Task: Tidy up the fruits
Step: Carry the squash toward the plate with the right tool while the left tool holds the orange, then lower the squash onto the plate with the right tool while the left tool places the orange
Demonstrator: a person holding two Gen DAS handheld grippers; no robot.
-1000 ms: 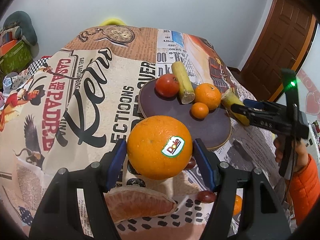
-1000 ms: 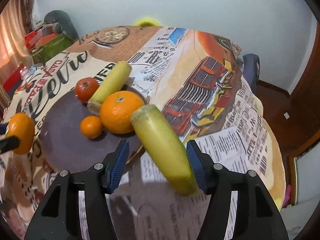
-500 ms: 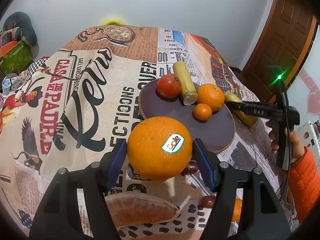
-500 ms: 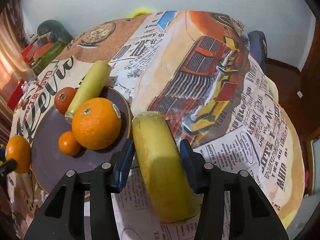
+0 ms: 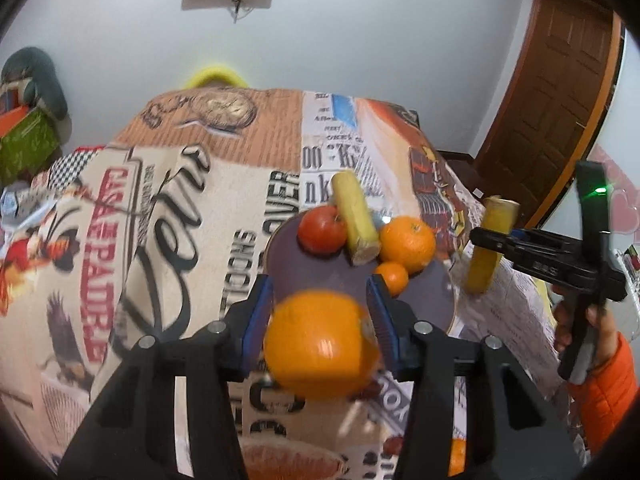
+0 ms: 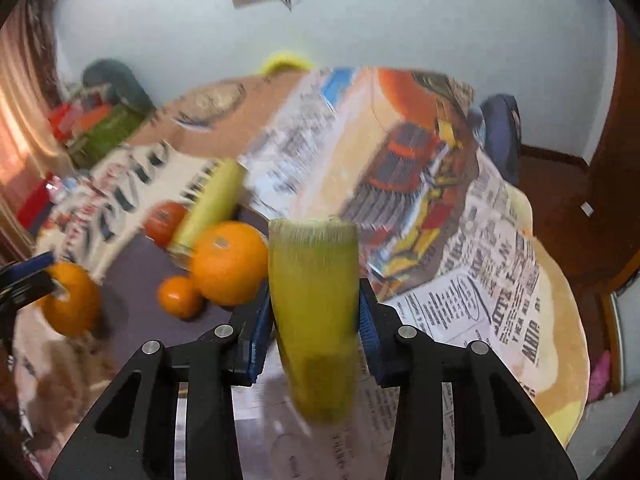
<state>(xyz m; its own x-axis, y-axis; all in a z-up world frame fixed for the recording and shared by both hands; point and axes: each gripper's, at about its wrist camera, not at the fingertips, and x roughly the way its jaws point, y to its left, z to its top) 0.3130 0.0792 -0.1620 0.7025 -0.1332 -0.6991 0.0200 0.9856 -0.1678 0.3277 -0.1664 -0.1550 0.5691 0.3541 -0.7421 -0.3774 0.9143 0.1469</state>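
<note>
Left wrist: left tongs [image 5: 320,304] closing on a large orange [image 5: 320,344], lifted above the counter [image 5: 168,208] near the dark plate [image 5: 316,276].

Right wrist: right tongs [image 6: 316,316] closing on a yellow-green cane piece [image 6: 314,312]. We judge both mid-carry; next, lower onto the plate's bare part.

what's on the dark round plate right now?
On the plate: a tomato, a yellow-green cut stalk leaning over its far rim, a large orange and a small mandarin. Its near edge is hidden behind the orange between the left hand-held gripper's closing jaws.
</note>
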